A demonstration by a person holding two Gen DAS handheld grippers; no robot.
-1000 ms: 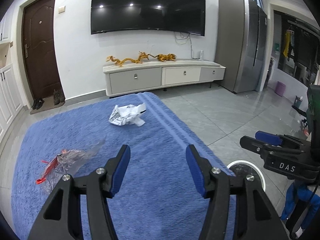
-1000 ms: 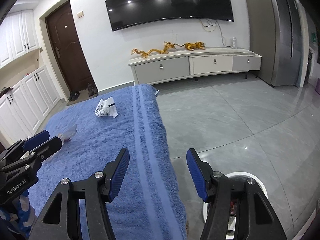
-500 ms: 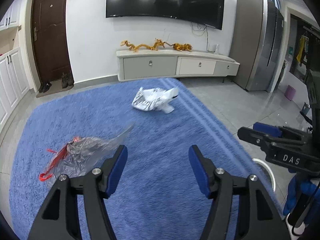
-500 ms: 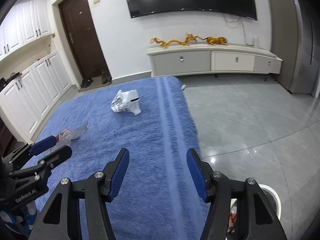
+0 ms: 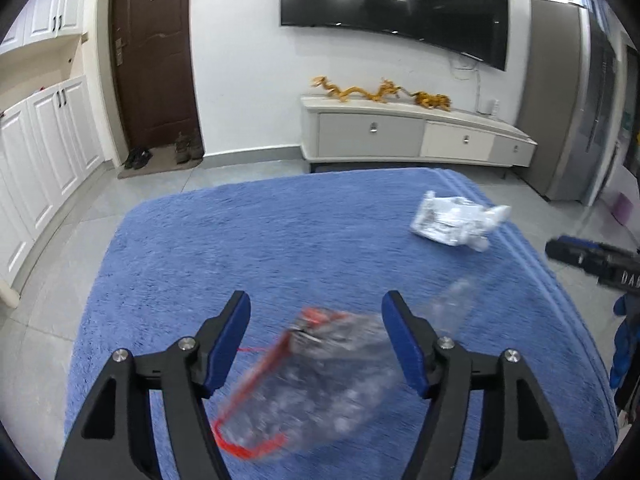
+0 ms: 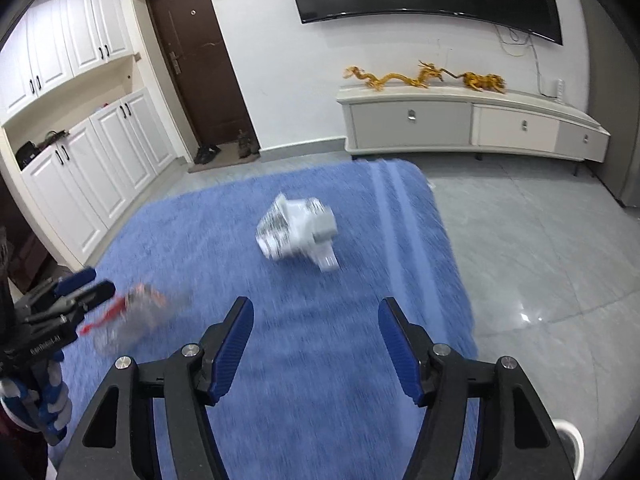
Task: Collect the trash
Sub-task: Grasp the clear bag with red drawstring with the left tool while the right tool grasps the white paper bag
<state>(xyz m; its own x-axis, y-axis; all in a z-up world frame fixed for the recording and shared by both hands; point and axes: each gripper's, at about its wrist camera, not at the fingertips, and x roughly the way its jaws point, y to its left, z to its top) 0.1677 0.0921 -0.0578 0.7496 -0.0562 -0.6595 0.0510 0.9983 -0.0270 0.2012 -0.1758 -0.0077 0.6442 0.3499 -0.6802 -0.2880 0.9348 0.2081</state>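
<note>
A clear plastic wrapper with a red strip [image 5: 316, 376] lies on the blue rug [image 5: 240, 248], blurred, right between the open fingers of my left gripper [image 5: 320, 344]. It also shows in the right wrist view [image 6: 136, 316], beside the left gripper [image 6: 76, 292]. A crumpled white printed wrapper [image 5: 456, 222] lies farther off to the right; in the right wrist view it [image 6: 298, 232] lies ahead of my right gripper [image 6: 316, 340], which is open and empty above the rug [image 6: 360, 360].
A white bin rim [image 6: 570, 440] shows at the bottom right on the grey tile floor. A TV cabinet [image 5: 400, 136] stands against the far wall, white cupboards [image 6: 80, 168] at the left, shoes by the brown door [image 5: 160, 156].
Both grippers have swung left and forward over the rug. The clear wrapper now sits between the left gripper's fingers; the white wrapper is nearer the right gripper. The bin has slid out of view.
</note>
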